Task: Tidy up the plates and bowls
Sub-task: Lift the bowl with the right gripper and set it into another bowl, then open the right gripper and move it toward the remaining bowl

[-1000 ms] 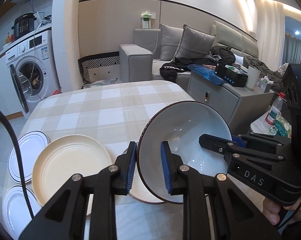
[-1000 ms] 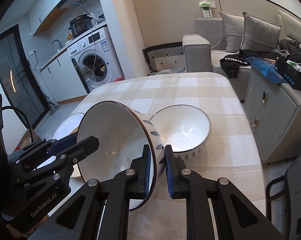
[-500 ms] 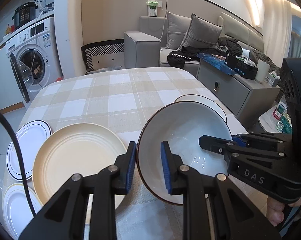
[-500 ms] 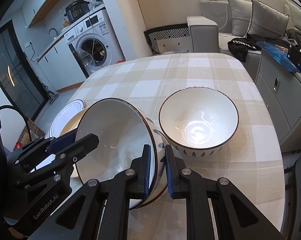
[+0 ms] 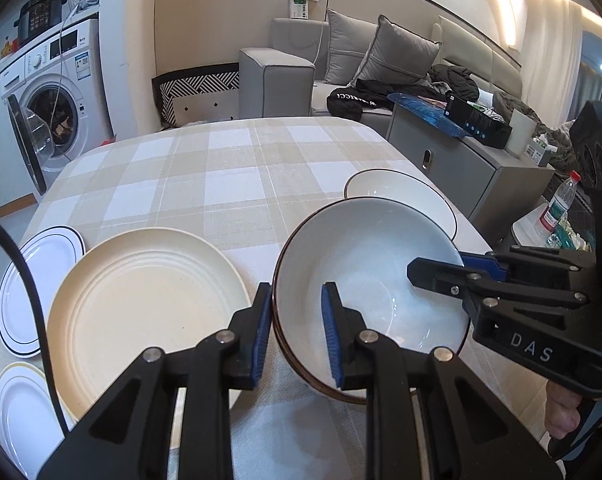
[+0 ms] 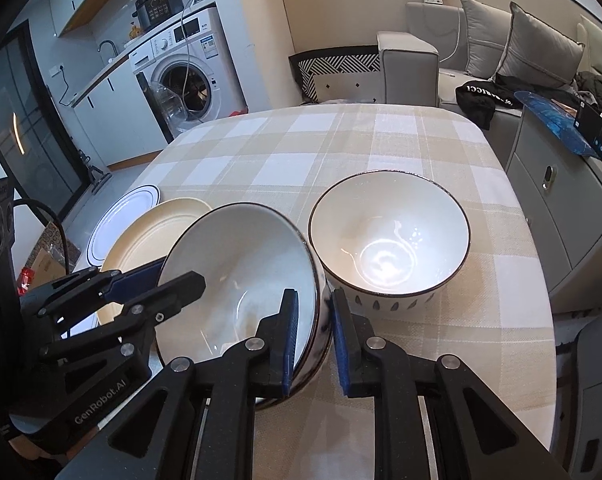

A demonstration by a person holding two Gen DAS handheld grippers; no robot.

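Both grippers hold one white bowl with a dark rim, tilted, low over the checked table. My left gripper straddles its near left rim, jaws slightly apart around it. My right gripper is shut on its right rim and also shows in the left wrist view. A second white bowl stands upright just to the right, its rim showing in the left wrist view. A large cream plate lies to the left.
Two white plates with dark rims lie at the table's left edge. The table stretches away toward a sofa. A grey cabinet stands close on the right. A washing machine stands at far left.
The held bowl has come down and tipped flatter, from well above the table to low beside the second bowl. Both grippers moved down with it.
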